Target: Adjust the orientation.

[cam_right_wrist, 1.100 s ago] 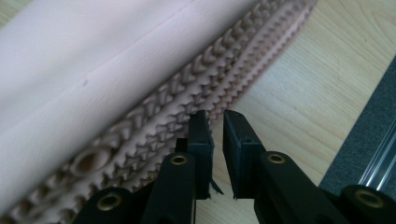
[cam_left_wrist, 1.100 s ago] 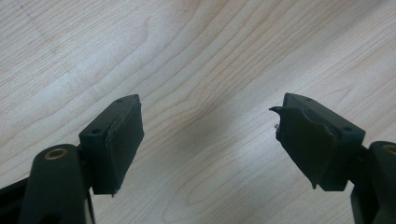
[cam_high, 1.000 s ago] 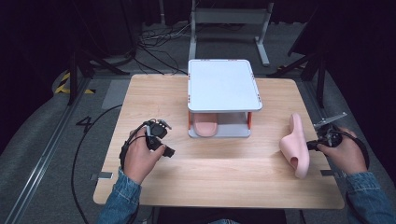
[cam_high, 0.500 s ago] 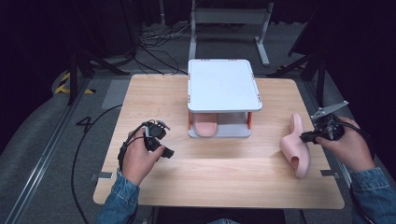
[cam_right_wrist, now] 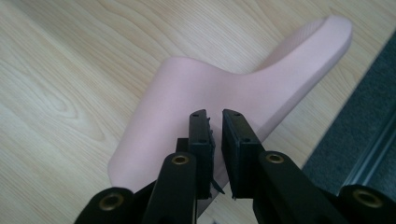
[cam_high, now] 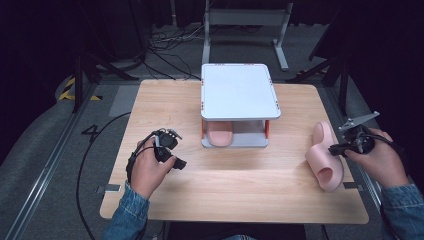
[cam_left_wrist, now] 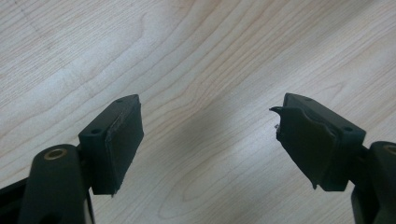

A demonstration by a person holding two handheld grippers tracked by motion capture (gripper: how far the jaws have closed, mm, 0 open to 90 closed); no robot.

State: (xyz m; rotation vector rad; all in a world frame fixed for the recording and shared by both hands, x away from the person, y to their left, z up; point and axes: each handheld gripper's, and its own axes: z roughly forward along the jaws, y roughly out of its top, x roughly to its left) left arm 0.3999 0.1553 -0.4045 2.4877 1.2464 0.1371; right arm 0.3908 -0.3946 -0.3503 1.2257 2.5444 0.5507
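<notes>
Over on the left, the left gripper (cam_high: pixel 172 145) sits low above the wooden table (cam_high: pixel 240 180), held in the person's left hand (cam_high: pixel 150 170), and its jaws stand wide apart with nothing but bare wood grain between them (the left gripper view shows that plainly, pads (cam_left_wrist: pixel 122 135) well clear of each other). A black cable (cam_high: pixel 85 165) loops off the table's left edge from it.

Moving to the middle, a white two-level rack (cam_high: pixel 239 92) stands at the far centre of the table, and one pink slipper (cam_high: pixel 220 136) lies on its lower shelf, toe end towards the person.

Now to the right side: the second pink slipper (cam_high: pixel 325 157) lies near the table's right edge, its open end towards the front. The right gripper (cam_high: pixel 337 148), held in the right hand (cam_high: pixel 380 160), is right up against that slipper's upper side. In the right gripper view its jaws are drawn nearly together, only a thin slit between them, sitting over the slipper's (cam_right_wrist: pixel 224 93) pink strap; whether any of the foam is actually pinched in that slit, I cannot tell. The grey floor shows just beyond the table edge there.
</notes>
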